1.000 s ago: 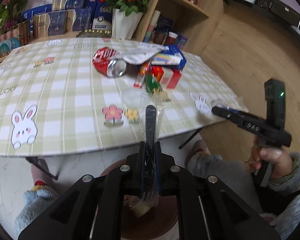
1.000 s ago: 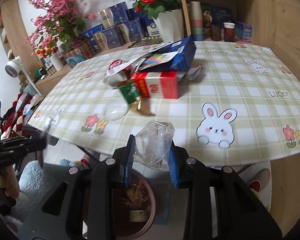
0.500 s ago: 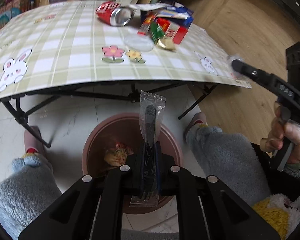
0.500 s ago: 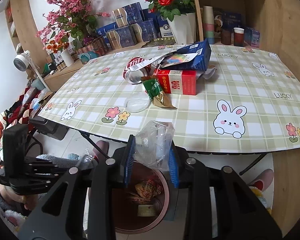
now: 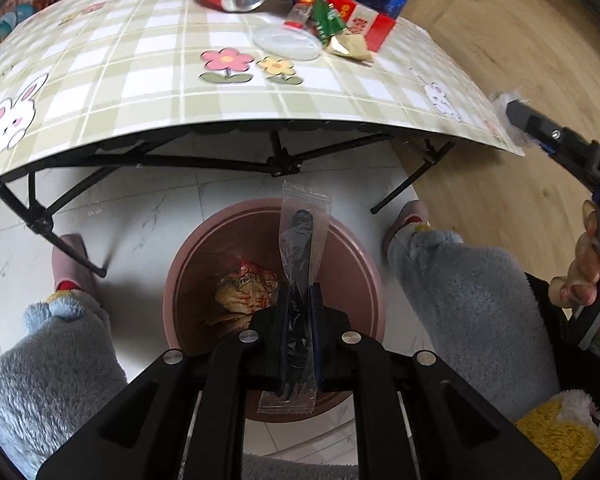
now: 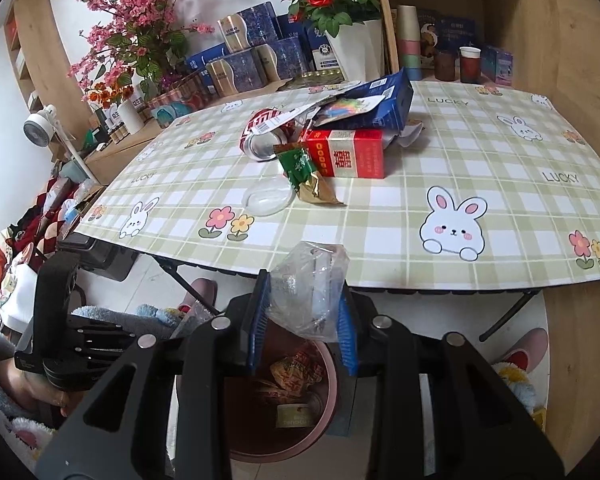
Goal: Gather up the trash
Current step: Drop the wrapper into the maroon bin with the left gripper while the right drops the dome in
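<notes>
The left gripper pointed steeply down over a pink bin on the floor just below the table's near edge, its jaws pressed together on a clear sleeve holding black plastic cutlery; the sleeve hung above the bin's opening, over crumpled wrappers lying inside; the right gripper hovered above the same bin, jaws pinching a crumpled clear plastic wrapper. To drop cleanly, the left jaws probably needed to part while centred over the opening, well inside the rim, since light film may cling to a pad. A red can, a red carton and a blue box lay near the table's middle, yet to be collected.
</notes>
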Action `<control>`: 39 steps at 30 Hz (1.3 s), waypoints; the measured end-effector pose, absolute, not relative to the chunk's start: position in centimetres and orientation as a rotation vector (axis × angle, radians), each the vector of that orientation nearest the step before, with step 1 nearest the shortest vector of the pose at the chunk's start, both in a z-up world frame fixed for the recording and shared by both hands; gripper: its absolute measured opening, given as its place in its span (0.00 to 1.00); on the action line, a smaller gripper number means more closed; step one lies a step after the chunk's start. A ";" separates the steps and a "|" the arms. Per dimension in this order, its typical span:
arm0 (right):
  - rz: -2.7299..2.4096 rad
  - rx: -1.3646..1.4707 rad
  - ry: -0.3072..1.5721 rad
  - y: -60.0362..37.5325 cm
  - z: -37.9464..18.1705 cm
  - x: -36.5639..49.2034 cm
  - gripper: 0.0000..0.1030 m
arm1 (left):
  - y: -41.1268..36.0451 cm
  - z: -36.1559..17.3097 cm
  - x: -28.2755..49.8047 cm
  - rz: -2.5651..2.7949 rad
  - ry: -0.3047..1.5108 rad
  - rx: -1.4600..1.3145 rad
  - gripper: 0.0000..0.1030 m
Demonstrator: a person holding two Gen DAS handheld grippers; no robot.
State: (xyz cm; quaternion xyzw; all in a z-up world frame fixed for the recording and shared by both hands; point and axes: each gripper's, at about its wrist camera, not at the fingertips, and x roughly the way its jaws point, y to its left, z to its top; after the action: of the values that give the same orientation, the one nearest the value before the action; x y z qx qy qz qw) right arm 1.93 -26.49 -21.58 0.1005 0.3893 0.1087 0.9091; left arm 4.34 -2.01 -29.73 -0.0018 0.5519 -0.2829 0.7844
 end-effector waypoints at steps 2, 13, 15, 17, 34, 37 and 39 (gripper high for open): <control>0.229 0.203 0.816 -26.3 -22.0 1.9 0.32 | -1.9 -29.3 4.5 -0.616 1.178 -0.011 0.30; 0.241 0.168 0.852 -25.1 -22.5 2.2 0.32 | 2.0 -22.3 3.8 -0.456 0.786 0.019 0.86; 0.245 0.162 0.863 -24.7 -22.7 2.3 0.32 | 2.5 -21.4 3.6 -0.422 0.719 0.045 0.90; 0.250 0.158 0.875 -24.3 -23.0 2.4 0.32 | 3.2 -20.8 3.4 -0.395 0.665 0.061 0.94; 0.364 0.044 1.016 -17.6 -26.4 2.6 0.32 | 8.2 -24.3 3.6 -0.291 0.733 -0.084 0.94; 0.384 0.025 1.038 -16.5 -26.9 2.6 0.33 | 8.8 -24.5 3.9 -0.273 0.746 -0.117 0.94; 0.396 0.016 1.046 -16.1 -27.0 2.7 0.33 | 9.0 -24.7 4.0 -0.266 0.755 -0.126 0.94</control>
State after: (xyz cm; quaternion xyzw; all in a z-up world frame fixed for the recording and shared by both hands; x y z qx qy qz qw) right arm 2.67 -16.06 -26.97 0.0076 0.4962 0.1879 0.8476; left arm 4.00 9.03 -24.73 -0.0615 0.3671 -0.1293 0.9191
